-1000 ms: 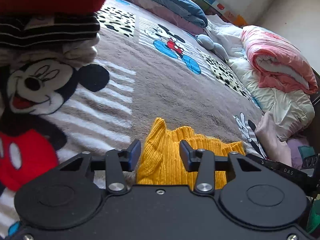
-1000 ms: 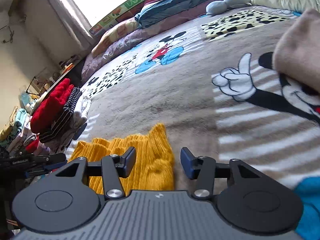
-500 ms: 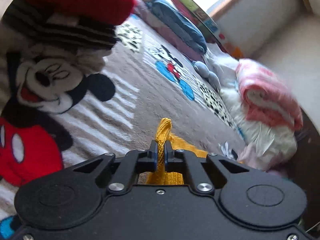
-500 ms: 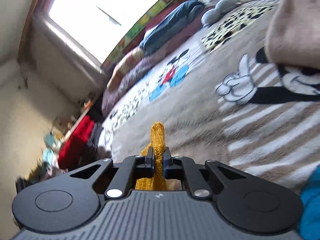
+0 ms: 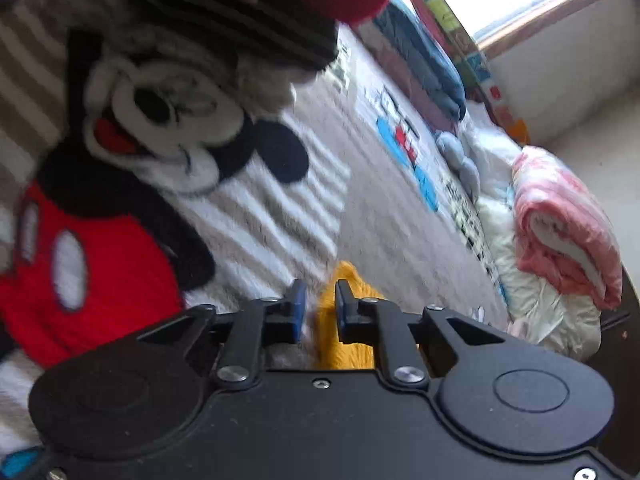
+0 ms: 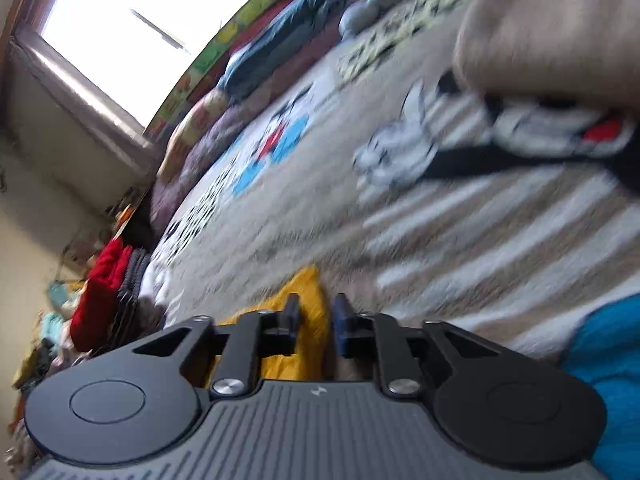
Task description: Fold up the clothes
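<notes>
A yellow ribbed knit garment point(image 5: 336, 332) lies on the Mickey Mouse blanket point(image 5: 280, 216) that covers the bed. My left gripper point(image 5: 319, 309) stands over its near corner with the jaws a little apart, the cloth between them but not pinched. In the right wrist view the same yellow garment point(image 6: 308, 312) lies under my right gripper point(image 6: 316, 318), whose jaws are also slightly apart around the cloth edge. Both views are tilted and blurred.
A stack of folded clothes, red on top of striped dark ones point(image 5: 280, 4), sits at the left of the bed and shows in the right wrist view point(image 6: 108, 296). A pink rolled quilt point(image 5: 560, 220) and a beige folded garment point(image 6: 552, 28) lie to the right.
Both grippers closed on the yellow garment half a second ago and have now opened slightly. Both cameras have tilted and swung.
</notes>
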The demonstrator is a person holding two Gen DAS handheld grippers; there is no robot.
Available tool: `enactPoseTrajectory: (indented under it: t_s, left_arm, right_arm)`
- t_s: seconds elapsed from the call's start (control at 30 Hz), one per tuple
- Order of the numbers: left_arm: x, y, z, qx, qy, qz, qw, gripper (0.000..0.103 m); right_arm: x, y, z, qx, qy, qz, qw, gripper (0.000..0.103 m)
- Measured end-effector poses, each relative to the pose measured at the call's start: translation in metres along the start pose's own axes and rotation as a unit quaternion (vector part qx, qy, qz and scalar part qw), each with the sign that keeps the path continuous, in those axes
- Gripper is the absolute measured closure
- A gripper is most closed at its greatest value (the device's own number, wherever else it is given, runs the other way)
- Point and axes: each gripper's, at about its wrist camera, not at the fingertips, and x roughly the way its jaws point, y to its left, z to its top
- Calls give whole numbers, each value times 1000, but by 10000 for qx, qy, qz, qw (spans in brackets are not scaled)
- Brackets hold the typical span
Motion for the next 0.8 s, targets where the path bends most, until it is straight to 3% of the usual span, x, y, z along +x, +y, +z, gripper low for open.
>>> enactPoseTrajectory:
  t_s: [0.13,0.23,0.3,0.4,0.47,0.6,0.7,0.8]
  left_arm:
    - [-18,-25,-2,714,-115,-253,9971,91]
    - [-8,-44,-7,1173,62,-300,9926,91]
    - [9,-49,-9,1339,199,-130,9907,91]
    - [41,-35,-9,1117,518,550,9909,91]
    - [46,-24,-7,891,513,488,9935,91]
    - [30,-36,-8,1050,388,536,9923,91]
    - [5,-49,-15,1304,225,525,9898,91]
    - [-22,-61,-30,1587,126,498,9860,90]
  right_arm:
    - [-13,14,7,-408,-235,-13,9989,71]
    - [-7,33,11,-884,-60,240,9958,71]
    - [2,44,13,-1161,121,379,9924,71]
    - [25,44,10,-1250,503,208,9907,71]
    - [45,31,6,-1213,831,-87,9891,79]
    - [45,21,12,-955,837,-126,9918,89]
    - [25,31,16,-1128,595,-241,9915,68]
    - [-8,41,15,-1216,358,-127,9919,66]
